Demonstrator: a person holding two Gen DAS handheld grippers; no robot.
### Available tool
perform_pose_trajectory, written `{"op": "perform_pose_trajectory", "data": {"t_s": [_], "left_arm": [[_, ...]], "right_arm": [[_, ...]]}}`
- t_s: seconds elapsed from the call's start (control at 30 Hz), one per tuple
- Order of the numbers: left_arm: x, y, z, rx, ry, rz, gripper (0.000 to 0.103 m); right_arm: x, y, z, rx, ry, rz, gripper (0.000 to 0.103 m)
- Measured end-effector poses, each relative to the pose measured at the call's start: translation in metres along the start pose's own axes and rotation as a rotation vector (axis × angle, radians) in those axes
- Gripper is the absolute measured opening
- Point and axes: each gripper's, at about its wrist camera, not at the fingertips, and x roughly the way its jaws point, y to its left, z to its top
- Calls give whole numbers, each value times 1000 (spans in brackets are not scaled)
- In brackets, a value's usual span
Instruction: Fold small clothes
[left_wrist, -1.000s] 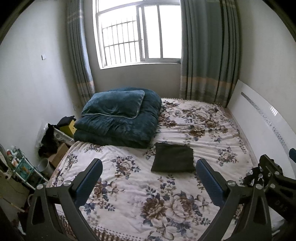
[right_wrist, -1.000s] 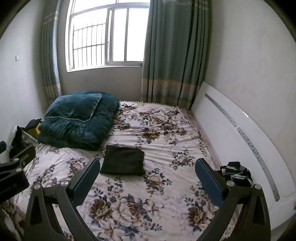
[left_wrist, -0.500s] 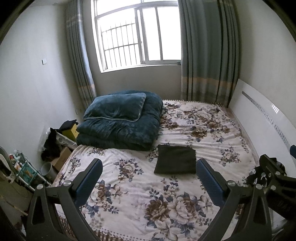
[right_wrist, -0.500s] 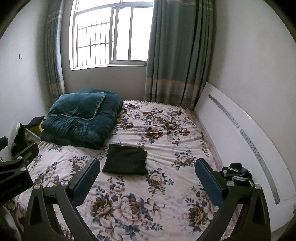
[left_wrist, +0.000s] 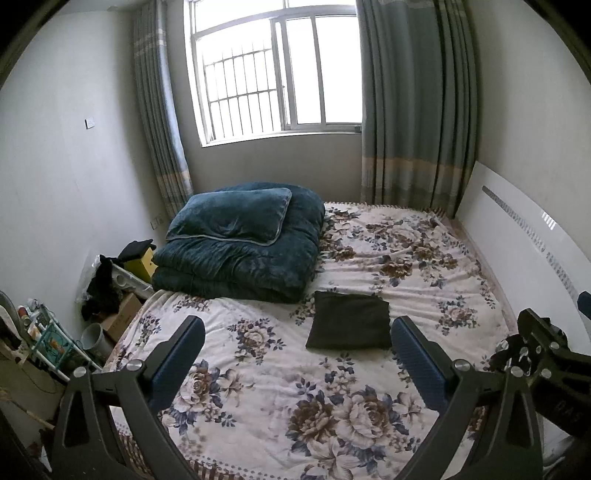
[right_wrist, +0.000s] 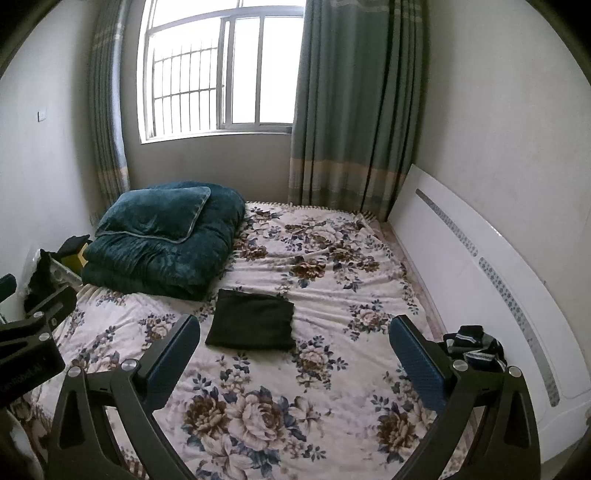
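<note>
A dark garment (left_wrist: 349, 320) lies folded into a neat rectangle on the floral bedspread (left_wrist: 295, 387); it also shows in the right wrist view (right_wrist: 253, 320). My left gripper (left_wrist: 295, 350) is open and empty, held above the bed nearer than the garment. My right gripper (right_wrist: 295, 350) is open and empty too, well short of the garment. A small bundle of dark clothes with striped trim (right_wrist: 476, 347) lies at the bed's right edge by my right finger. The right gripper's body shows at the right of the left wrist view (left_wrist: 546, 354).
A folded teal quilt with a pillow (left_wrist: 240, 247) sits at the bed's far left. A white headboard (right_wrist: 480, 266) runs along the right. Boxes, a rack and clutter (left_wrist: 110, 295) stand on the floor left of the bed. A window (left_wrist: 277, 70) and curtains are behind.
Both grippers have pulled back and tilted up a little, so the bed and garment sit lower and slightly smaller in view. The garment has not moved. Both stay open.
</note>
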Motion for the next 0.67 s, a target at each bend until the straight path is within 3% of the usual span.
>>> {"op": "perform_pose_trajectory", "data": {"t_s": [0.67], "left_arm": [[-1, 0, -2, -2, 1, 2, 103]], "right_arm": [[-2, -1, -2, 6, -3, -4, 103]]}}
